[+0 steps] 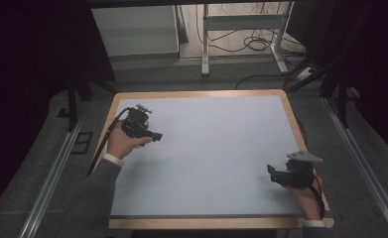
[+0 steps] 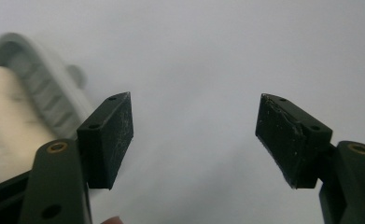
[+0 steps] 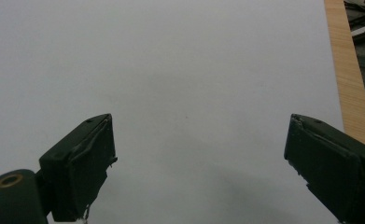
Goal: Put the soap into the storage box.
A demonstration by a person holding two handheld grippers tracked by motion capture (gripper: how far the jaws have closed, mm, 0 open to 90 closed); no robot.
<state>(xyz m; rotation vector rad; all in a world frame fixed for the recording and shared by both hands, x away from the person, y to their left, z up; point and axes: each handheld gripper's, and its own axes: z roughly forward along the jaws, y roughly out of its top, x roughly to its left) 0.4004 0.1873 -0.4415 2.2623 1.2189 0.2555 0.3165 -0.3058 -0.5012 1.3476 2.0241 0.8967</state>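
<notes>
Left gripper (image 2: 195, 135) spread wide, jaws well apart with only bare pale surface between them, nothing pinched. Pads (image 2: 115, 135) dark and scuffed, speckled with light dust. Off to the left in the left gripper view, a blurred grey ribbed shape (image 2: 45, 88) against a pale tan patch, too smeared to identify. Right gripper (image 3: 199, 172) likewise spread wide, jaws far apart over the same plain surface, nothing held. Right pad edges (image 3: 84, 163) frayed, a thread hanging at the bottom. Beyond the right jaw, a strip of wooden edge (image 3: 348, 88) running up the side. From above: left gripper (image 1: 141, 128) held in the left hand (image 1: 121, 144) near the table's left edge, toward the far side, a cable trailing off behind it; right gripper (image 1: 291, 173) held in the right hand (image 1: 308, 196) near the right edge, closer to the person, a grey plate on top. Table (image 1: 206, 148) topped with a pale grey-blue mat framed in wood, no object lying on it. Grey sleeve (image 1: 90, 198) coming in from the bottom left. Past the table, a floor with loose cables (image 1: 253, 42) and a white metal frame (image 1: 241, 29).
</notes>
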